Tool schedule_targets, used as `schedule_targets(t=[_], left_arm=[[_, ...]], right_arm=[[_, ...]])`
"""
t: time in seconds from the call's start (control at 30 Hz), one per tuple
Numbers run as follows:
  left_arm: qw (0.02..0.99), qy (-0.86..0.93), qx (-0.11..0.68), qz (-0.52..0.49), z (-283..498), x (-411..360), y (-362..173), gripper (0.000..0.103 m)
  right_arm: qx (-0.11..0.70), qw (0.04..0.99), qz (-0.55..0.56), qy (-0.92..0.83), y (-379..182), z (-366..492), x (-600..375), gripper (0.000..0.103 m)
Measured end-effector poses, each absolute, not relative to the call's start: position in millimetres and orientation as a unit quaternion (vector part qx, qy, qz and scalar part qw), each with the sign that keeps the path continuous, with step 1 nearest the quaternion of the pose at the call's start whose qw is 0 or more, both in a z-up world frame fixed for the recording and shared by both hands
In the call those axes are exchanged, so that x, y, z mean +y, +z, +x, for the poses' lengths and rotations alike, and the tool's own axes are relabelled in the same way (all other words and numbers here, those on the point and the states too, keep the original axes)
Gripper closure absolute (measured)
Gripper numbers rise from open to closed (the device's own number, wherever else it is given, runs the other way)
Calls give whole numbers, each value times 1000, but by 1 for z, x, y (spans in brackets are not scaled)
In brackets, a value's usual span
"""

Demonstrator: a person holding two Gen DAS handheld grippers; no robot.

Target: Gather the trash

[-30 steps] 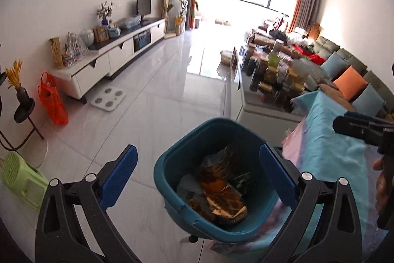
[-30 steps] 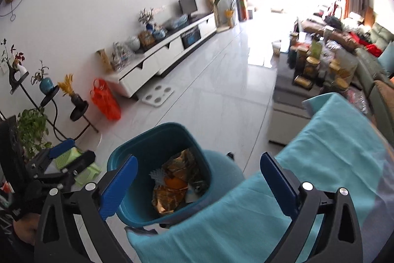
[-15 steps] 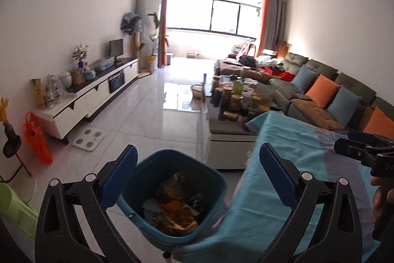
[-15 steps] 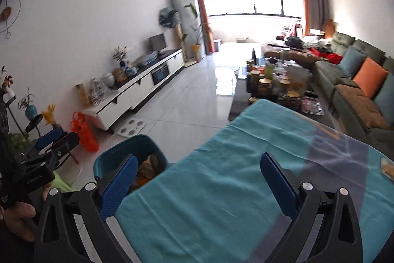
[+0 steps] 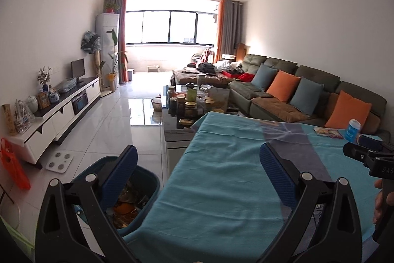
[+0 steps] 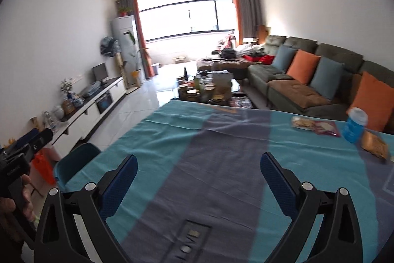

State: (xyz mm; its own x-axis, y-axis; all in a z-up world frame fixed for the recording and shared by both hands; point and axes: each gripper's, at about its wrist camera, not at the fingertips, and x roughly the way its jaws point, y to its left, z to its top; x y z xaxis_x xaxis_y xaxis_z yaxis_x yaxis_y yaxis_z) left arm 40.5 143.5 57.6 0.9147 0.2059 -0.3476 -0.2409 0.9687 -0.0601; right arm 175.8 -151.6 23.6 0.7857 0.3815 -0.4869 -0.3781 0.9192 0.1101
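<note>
A teal trash bin [image 5: 145, 186] with wrappers inside stands on the floor at the table's left edge; its rim also shows in the right wrist view [image 6: 76, 159]. On the teal tablecloth [image 6: 221, 152], at the far right, lie a flat snack packet [image 6: 315, 126], a blue cup [image 6: 354, 125] and a crumpled brown wrapper [image 6: 374, 146]. The cup [image 5: 352, 130] and packet [image 5: 327, 132] also show in the left wrist view. My left gripper [image 5: 198, 179] is open and empty over the table's left edge. My right gripper [image 6: 198, 181] is open and empty over the cloth.
A cluttered coffee table [image 5: 192, 105] stands beyond the table. A sofa with orange and blue cushions [image 6: 320, 80] runs along the right wall. A white TV cabinet [image 5: 61, 112], a floor scale [image 5: 59, 160] and an orange bag [image 5: 12, 169] are at the left.
Both grippers have lifted and swung right, from looking down into the bin to looking across the table. The trash at the table's far right has come into view.
</note>
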Motion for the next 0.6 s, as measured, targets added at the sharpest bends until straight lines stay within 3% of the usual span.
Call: schedule_targets(t=[0.6], left_arm=[[986, 51, 159, -25, 40, 76, 34, 5]], right_arm=[[162, 986, 19, 41, 4, 86, -233, 7]])
